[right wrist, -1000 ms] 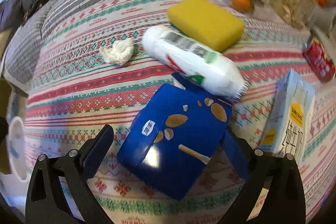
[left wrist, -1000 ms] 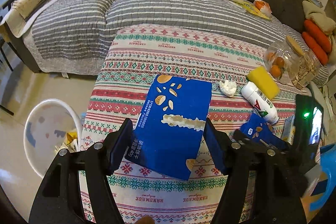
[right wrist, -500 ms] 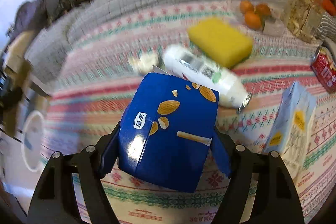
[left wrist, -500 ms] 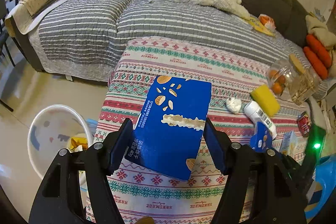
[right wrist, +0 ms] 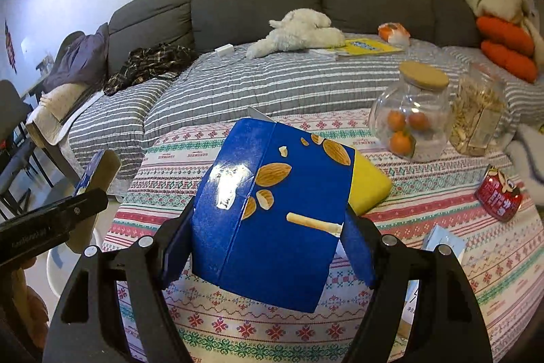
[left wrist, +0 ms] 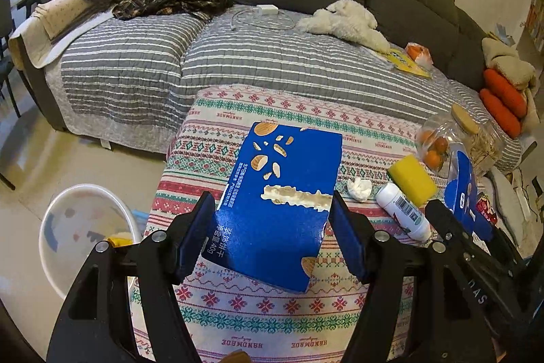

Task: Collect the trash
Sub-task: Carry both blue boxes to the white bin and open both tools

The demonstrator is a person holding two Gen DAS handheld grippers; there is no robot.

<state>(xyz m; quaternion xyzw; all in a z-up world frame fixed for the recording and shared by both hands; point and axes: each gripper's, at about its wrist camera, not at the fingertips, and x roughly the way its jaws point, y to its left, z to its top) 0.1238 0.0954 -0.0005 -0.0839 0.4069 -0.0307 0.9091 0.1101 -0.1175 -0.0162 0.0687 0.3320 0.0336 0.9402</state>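
My left gripper [left wrist: 272,240] is shut on a flat blue almond-snack box [left wrist: 278,210], held above the patterned tablecloth [left wrist: 217,138]. My right gripper [right wrist: 268,250] is shut on a second blue almond box [right wrist: 272,210], also lifted off the table; it shows at the right of the left wrist view [left wrist: 465,189]. A white trash bin [left wrist: 85,227] stands on the floor to the left of the table. A crumpled white tissue [left wrist: 360,187] and a white bottle [left wrist: 401,210] lie on the table.
A yellow sponge [right wrist: 369,184], a glass jar of oranges [right wrist: 411,121], a snack jar [right wrist: 479,121], a red can [right wrist: 498,194] and a pale carton [right wrist: 442,242] are on the table. A grey striped sofa [left wrist: 272,56] lies behind.
Both grippers have risen and pulled back from the table. The right gripper closed on its blue box and lifted it off the cloth. The left still holds its box.
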